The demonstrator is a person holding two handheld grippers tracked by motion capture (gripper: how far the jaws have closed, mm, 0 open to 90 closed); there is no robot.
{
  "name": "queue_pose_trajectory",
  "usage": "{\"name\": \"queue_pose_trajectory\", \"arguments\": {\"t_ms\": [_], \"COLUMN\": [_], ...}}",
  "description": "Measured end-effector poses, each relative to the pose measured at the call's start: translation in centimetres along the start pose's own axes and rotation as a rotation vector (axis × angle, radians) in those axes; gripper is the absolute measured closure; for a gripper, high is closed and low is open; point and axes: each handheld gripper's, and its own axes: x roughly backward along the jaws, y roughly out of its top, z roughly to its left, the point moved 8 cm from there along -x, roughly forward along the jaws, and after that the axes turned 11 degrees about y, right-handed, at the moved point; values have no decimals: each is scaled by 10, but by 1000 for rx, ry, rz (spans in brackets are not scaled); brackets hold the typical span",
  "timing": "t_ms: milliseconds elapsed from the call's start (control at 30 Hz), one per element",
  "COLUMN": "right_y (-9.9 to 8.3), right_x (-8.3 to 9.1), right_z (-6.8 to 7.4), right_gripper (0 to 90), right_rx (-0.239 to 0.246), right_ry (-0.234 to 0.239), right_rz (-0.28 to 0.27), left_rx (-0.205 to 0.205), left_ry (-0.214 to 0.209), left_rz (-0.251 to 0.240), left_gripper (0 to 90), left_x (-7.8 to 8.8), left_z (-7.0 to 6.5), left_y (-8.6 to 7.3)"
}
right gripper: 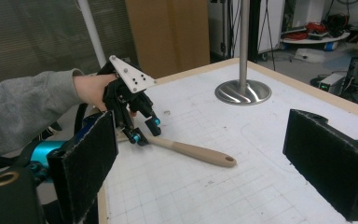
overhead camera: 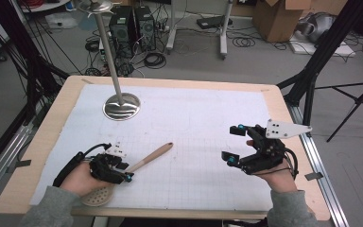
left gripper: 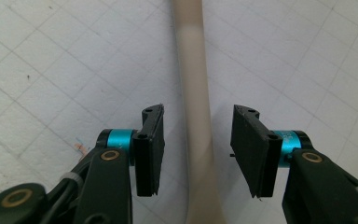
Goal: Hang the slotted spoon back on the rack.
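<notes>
Spatula [left gripper: 195, 93] handle runs straight up between the left gripper's [left gripper: 196, 149] jaws, which stand parted with gaps on both sides, neither pad pressing it, while the right gripper [overhead camera: 235, 143] gapes empty, well apart.

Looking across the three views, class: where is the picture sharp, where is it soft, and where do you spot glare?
High view: even light, slightly soft all over, with glare on the stand base. Left gripper view: grid mat sharp, spoon handle pale and a little washed out, fingers crisp. Right gripper view: near fingers slightly blurred, spoon and stand base clearer, background room dim.
</notes>
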Motion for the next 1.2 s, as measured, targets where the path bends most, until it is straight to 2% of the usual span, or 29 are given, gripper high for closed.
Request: {"name": "queue_pose_trajectory", "arguments": {"t_ms": [100, 333, 500, 733, 1033, 1200], "right_y": [0, 0, 0, -1, -1, -1], "right_x": [0, 1, 1, 0, 1, 1], "right_z": [0, 0, 0, 1, 1, 1], "right_gripper": [90, 90, 90, 90, 90, 90], "right_rx": [-1, -4, -6, -7, -11, -10], "right_ry": [-1, 2, 1, 5, 6, 5], "right_rz": [0, -3, -3, 2, 1, 4], "left_rx": [-2, -5, 9, -11, -9, -4], "left_ry": [-14, -6, 14, 23, 18, 38], "left_rz": [-3, 8, 20, 37, 66, 70], "left_gripper": [569, 586, 654, 728, 741, 764], "left_x": [0, 0, 0, 2, 5, 4], "left_z": [0, 0, 2, 1, -1, -1], "left_y": [-1, -2, -3, -4, -7, -7]}}
